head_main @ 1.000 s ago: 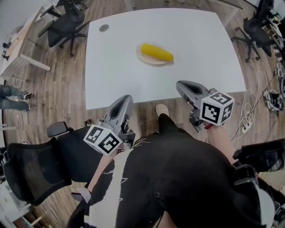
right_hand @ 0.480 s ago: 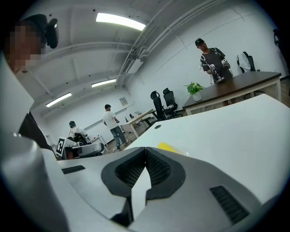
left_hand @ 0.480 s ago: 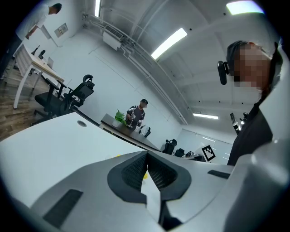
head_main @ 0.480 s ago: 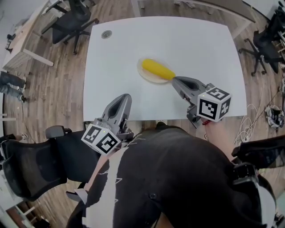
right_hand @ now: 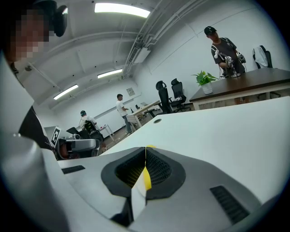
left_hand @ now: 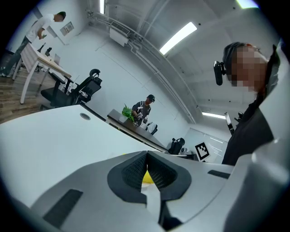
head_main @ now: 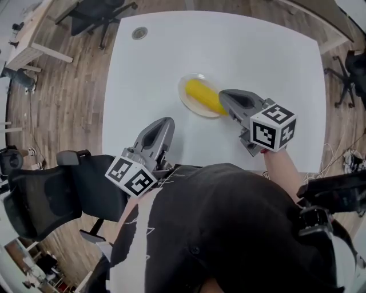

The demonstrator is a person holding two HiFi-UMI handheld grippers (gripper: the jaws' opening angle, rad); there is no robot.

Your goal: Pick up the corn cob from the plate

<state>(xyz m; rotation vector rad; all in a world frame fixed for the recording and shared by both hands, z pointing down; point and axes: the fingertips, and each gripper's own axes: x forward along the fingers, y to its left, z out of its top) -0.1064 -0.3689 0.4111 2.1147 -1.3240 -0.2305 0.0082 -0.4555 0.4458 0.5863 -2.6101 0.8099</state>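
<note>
A yellow corn cob [head_main: 201,95] lies on a small cream plate [head_main: 190,106] in the middle of the white table [head_main: 171,57]. My right gripper [head_main: 223,94] is shut with nothing in it, and its tip is at the cob's right end; I cannot tell whether they touch. In the right gripper view its jaws [right_hand: 145,148] meet, and a strip of the yellow cob [right_hand: 147,179] shows behind them. The left gripper [head_main: 167,121] is shut and empty over the table's near part, left of and short of the plate. A bit of the cob [left_hand: 146,177] shows past its jaws [left_hand: 146,153].
A round cable grommet [head_main: 139,33] sits at the table's far left. Black office chairs stand at the far left [head_main: 97,10], near left [head_main: 40,194] and right [head_main: 354,68]. In the gripper views, people stand at desks in the background.
Both grippers have moved forward from the table's near edge out over the table. The right one has come up to the corn's right end. Both stayed shut.
</note>
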